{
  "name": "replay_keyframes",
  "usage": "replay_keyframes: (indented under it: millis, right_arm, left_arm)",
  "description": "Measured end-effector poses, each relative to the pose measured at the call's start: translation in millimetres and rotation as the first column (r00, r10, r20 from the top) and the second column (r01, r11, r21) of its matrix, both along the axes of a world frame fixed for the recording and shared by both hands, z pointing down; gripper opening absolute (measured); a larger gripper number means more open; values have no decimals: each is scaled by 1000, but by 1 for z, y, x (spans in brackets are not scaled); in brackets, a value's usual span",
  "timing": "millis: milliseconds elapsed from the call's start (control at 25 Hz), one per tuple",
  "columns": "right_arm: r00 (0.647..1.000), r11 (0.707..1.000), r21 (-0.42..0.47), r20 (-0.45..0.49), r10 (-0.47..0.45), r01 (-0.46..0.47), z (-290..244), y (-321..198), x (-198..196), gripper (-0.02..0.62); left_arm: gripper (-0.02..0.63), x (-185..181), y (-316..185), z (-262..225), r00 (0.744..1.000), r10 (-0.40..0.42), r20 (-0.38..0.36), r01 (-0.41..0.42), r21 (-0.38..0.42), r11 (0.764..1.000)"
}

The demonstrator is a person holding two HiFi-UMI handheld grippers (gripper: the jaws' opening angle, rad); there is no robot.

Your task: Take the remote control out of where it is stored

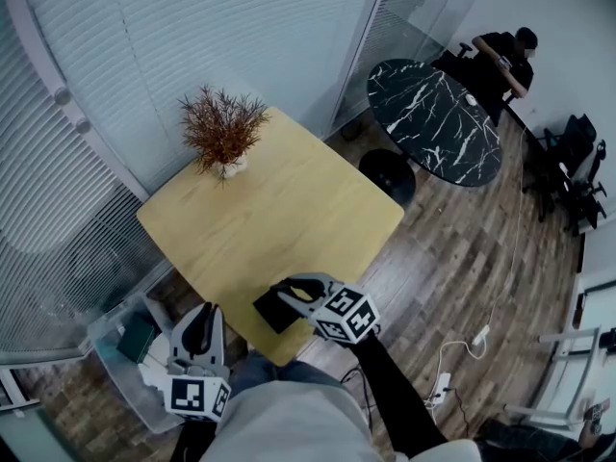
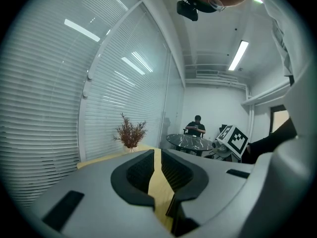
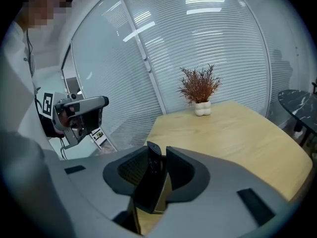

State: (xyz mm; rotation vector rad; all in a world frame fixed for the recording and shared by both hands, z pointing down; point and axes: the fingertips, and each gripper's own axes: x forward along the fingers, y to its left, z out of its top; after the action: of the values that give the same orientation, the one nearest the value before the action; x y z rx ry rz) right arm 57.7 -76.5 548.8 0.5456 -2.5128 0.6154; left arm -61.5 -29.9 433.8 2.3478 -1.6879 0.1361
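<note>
A black remote control [image 1: 273,310] is held just over the near edge of the light wooden table [image 1: 279,200]. My right gripper [image 1: 289,293] is shut on it. In the right gripper view the remote [image 3: 152,180] stands on edge between the two pads, its top end poking up above them. My left gripper [image 1: 200,331] hangs lower, off the table's near left corner, above a clear storage bin [image 1: 123,378] on the floor. Its jaws [image 2: 157,167] are together with only a thin slit between them and nothing in it.
A dried plant in a white pot [image 1: 222,133] stands at the table's far corner. Glass walls with blinds run along the left and back. A black marble table [image 1: 438,118], a black stool [image 1: 390,173] and a seated person [image 1: 505,58] are at the right. Cables and a power strip [image 1: 443,385] lie on the floor.
</note>
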Motion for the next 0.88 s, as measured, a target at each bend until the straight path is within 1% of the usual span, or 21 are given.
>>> replay_keyframes:
  millis: [200, 560, 880]
  right_arm:
    - [1000, 1000, -4, -14, -19, 19, 4, 3, -1, 108]
    - [1000, 1000, -10, 15, -24, 24, 4, 4, -5, 100]
    - [1000, 1000, -10, 14, -26, 26, 3, 3, -3, 89]
  left_arm:
    - [48, -4, 0, 1, 1000, -5, 4, 5, -4, 1000]
    - [48, -3, 1, 2, 1000, -3, 6, 3, -6, 1000]
    - [48, -3, -2, 1, 1000, 3, 15, -3, 1, 1000]
